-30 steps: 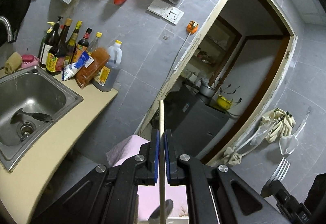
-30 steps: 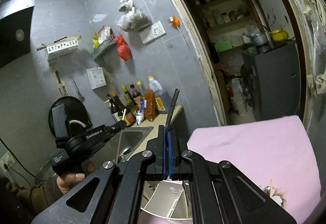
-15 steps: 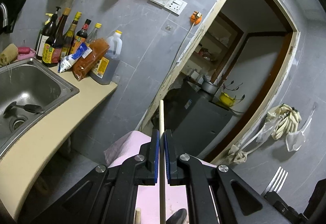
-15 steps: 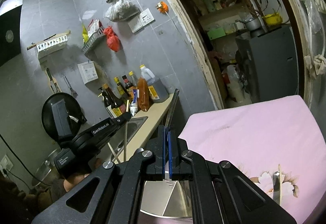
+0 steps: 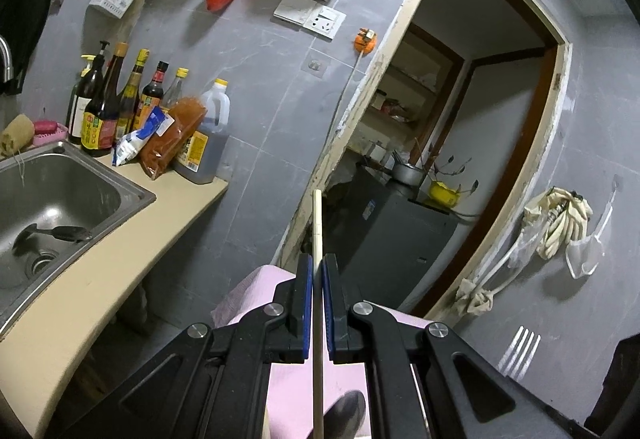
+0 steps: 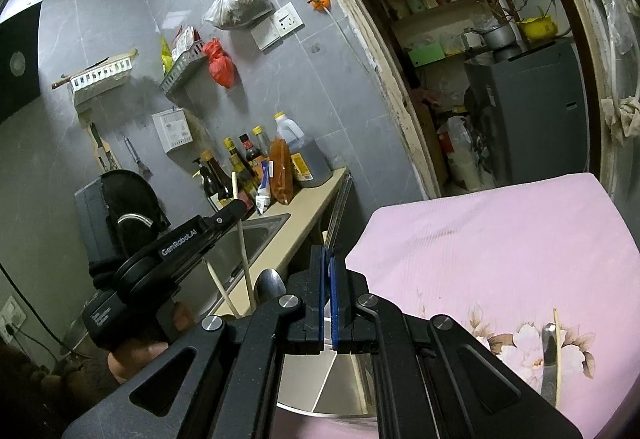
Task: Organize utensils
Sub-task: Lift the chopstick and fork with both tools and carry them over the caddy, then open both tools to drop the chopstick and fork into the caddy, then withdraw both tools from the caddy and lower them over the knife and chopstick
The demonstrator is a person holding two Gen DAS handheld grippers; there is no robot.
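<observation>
The left gripper [image 5: 315,279] pinches a chopstick [image 5: 317,231], its tip pointing to 12 o'clock and its lower end running down past a spoon [image 5: 346,413] at 6 o'clock. The right gripper [image 6: 329,271] is closed on a fork handle [image 6: 338,215]; its tines [image 5: 519,351] show at 4 o'clock in the left view. Below sits a holder [image 6: 340,387], probably steel, on a pink cloth [image 6: 500,239]. A knife [image 6: 549,359] and another chopstick [image 6: 557,355] lie on the cloth at 4 o'clock.
</observation>
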